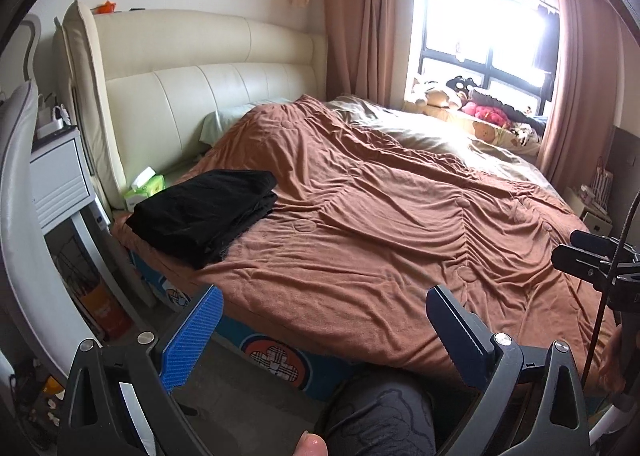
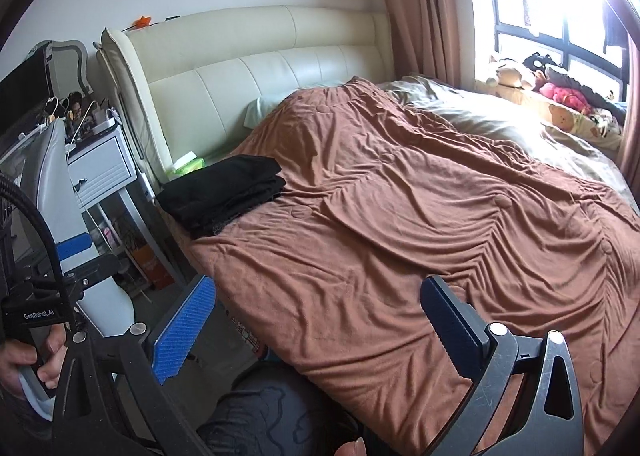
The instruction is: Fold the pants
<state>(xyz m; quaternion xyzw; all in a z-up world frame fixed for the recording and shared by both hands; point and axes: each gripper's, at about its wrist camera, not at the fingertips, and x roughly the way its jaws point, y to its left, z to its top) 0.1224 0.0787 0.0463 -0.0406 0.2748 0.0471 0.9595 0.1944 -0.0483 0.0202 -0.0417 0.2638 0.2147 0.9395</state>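
Left gripper [image 1: 322, 310], right gripper [image 2: 318, 302] both agape, empty; one folded black pants [image 1: 206, 212] on bed [image 1: 380, 216]

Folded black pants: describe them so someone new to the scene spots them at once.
Start at the cream headboard and drop to the brown quilt on the bed. At the quilt's corner nearest the white nightstand lies a flat stack of folded black pants. It is the only black item on the quilt, beside a green tissue pack.

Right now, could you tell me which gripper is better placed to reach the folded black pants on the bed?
Probably the left gripper: the pants lie on the bed's left side, nearer its view. The right gripper sits further right. Both are open and empty.
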